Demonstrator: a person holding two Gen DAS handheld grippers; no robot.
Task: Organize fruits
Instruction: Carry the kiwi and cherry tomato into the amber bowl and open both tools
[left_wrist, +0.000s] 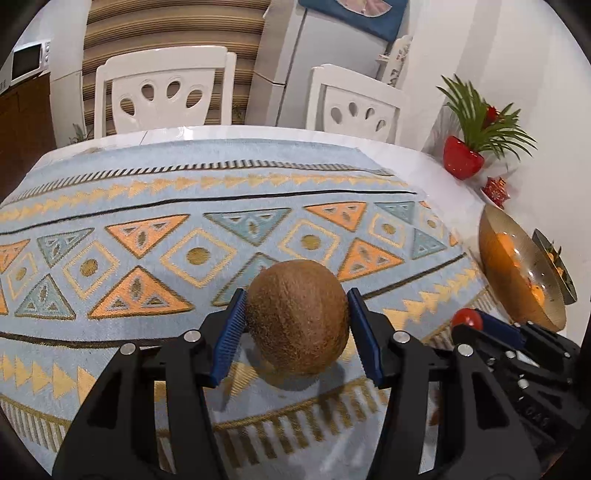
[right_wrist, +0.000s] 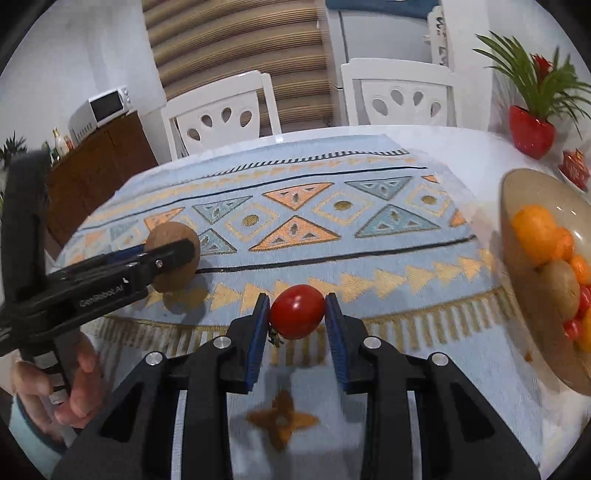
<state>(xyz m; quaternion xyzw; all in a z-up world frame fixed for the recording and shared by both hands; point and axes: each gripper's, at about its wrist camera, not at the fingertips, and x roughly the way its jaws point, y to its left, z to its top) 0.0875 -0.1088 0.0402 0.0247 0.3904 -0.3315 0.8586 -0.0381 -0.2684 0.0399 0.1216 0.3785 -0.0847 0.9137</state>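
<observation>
Covering the table (left_wrist: 436, 166), a patterned cloth (left_wrist: 221, 221) faces white chairs (left_wrist: 162, 88).

My table (right_wrist: 461, 142): white top, patterned blue cloth (right_wrist: 332, 221) over most. Fruit bowl (right_wrist: 517, 229), red plant pot (right_wrist: 532, 134), small red ornament (right_wrist: 575, 168) along right edge.

White walls (left_wrist: 517, 55), evenly lit. Two white chairs (left_wrist: 162, 88) (left_wrist: 358, 105) drawn up at far edge of counter (left_wrist: 424, 162). Striped tan blind (right_wrist: 240, 48) behind chairs. Pale fridge (left_wrist: 332, 48) to right of blind, blue cloth (left_wrist: 354, 14) on top. Dark wood cabinet (right_wrist: 99, 155) at left, carrying white microwave (right_wrist: 101, 109) and bottles (right_wrist: 59, 142). Floor not visible.
</observation>
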